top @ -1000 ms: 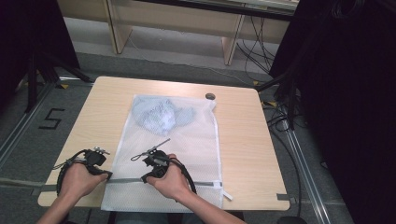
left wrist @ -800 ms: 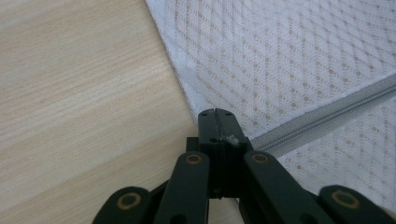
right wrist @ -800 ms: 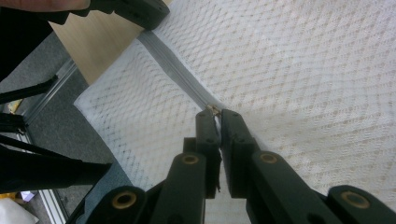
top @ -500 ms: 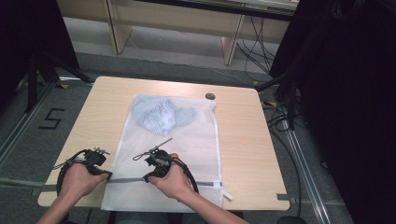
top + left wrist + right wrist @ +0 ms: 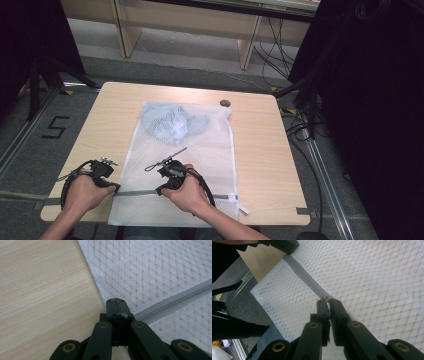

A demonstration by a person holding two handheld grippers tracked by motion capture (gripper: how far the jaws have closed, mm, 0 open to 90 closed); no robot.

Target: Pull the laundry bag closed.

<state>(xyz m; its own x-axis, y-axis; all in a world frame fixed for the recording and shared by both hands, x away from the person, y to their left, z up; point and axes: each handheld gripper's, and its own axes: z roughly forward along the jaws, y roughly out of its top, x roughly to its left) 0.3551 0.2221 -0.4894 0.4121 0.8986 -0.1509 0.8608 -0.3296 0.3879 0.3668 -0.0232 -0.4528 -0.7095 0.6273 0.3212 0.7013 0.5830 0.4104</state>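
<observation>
Mesh bag (image 5: 185,165) flat on table (image 5: 260,150), near edge hanging just over the table's front; blue garment (image 5: 172,124) inside, at the far end. Grey zipper (image 5: 137,192) across the bag near the front edge.

Left gripper (image 5: 115,301): jaws together, clamped on the bag's side edge at the zipper's end (image 5: 140,316); in the high view, at the bag's left border (image 5: 112,186). Acting as anchor.

Right gripper (image 5: 327,300): jaws nearly closed, pinching a small metal piece on the zipper line, most likely the slider pull (image 5: 325,298). In the high view, on the zipper (image 5: 162,190), near the left gripper.

Step in hand, as judged: zipper work, with anchor set and pull gripped near the left end. Whether the track is open or shut along its length: cannot tell at this resolution.

Next move: draw the pull along the track toward the bag's right side, straight and low, in line with the teeth. Left grip to hold against the pull so the mesh stays taut. Risks: mesh bunching ahead of the slider; pull slipping out of the pinch.
</observation>
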